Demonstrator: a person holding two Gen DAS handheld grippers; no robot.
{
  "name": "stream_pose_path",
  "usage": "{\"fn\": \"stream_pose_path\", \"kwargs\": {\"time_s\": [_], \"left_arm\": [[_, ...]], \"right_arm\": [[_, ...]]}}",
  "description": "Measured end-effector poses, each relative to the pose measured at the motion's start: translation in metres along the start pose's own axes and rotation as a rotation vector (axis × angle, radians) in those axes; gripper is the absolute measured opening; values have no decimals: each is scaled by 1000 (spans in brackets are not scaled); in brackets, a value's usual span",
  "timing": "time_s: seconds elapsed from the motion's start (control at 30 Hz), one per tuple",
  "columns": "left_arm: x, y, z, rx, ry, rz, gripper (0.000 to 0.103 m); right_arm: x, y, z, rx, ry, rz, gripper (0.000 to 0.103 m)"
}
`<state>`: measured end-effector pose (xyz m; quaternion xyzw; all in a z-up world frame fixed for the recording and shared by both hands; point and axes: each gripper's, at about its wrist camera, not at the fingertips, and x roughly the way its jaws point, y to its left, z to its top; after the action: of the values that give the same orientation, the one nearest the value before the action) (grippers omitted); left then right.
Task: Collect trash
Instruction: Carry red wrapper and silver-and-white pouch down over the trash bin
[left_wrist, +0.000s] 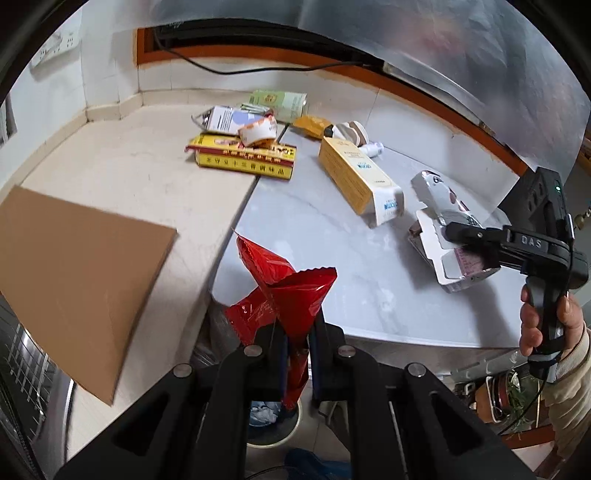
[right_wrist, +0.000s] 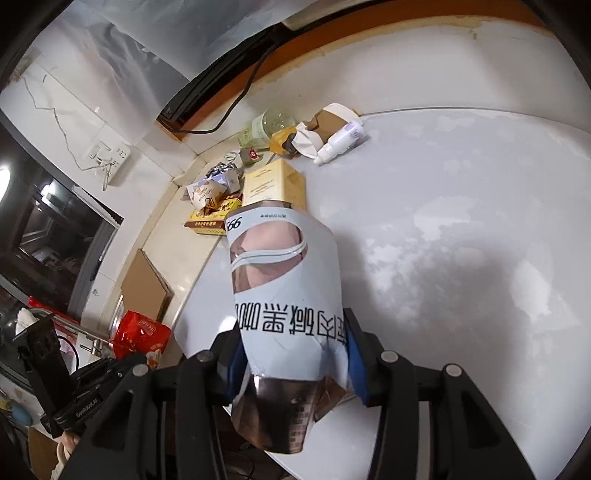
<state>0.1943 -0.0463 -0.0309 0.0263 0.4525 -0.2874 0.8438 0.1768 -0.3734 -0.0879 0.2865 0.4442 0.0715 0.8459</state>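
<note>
In the left wrist view, the left gripper (left_wrist: 295, 347) sits at 6 o'clock with its jaws pinched tight on a crumpled red snack wrapper (left_wrist: 284, 291), which stands up out of the fingers, off the counter edge. Directly beneath it, between the gripper's arms, shows the rim of a round bin (left_wrist: 273, 435) holding pale crumpled waste. At 9 o'clock a flat brown cardboard sheet (left_wrist: 81, 295) overhangs the beige counter (left_wrist: 140, 184). At 3 o'clock the right gripper (left_wrist: 461, 251), held in a hand (left_wrist: 535, 325), is closed on a flattened white printed carton (left_wrist: 443, 236) over the grey marble countertop (left_wrist: 314, 229).

In the right wrist view, the same carton (right_wrist: 284, 295) fills the centre, clamped between the blue-padded fingers (right_wrist: 356, 369) and reaching up toward 12 o'clock.

Farther along, toward 1 o'clock in the left view, lies a yellow and white box (left_wrist: 358, 177), and at 12 o'clock a yellow box with red lettering (left_wrist: 245, 157), topped by a crumpled paper cup (left_wrist: 258, 131). Beyond these lie a white and blue box (left_wrist: 225, 118), a green-labelled bottle (left_wrist: 280, 103), an orange packet (left_wrist: 312, 125) and a small white bottle (left_wrist: 371, 148), near the back wall.
</note>
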Motion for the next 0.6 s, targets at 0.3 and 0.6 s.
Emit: {"fn": "stream_pose_path", "kwargs": {"time_s": [0.3, 0.6], "left_arm": [[0, -8, -29, -16, 1, -47, 7], [2, -7, -90, -55, 30, -66, 7]], "right_arm": [[-18, 19, -48, -69, 14, 47, 47], [-9, 71, -104, -222, 69, 123, 47]]}}
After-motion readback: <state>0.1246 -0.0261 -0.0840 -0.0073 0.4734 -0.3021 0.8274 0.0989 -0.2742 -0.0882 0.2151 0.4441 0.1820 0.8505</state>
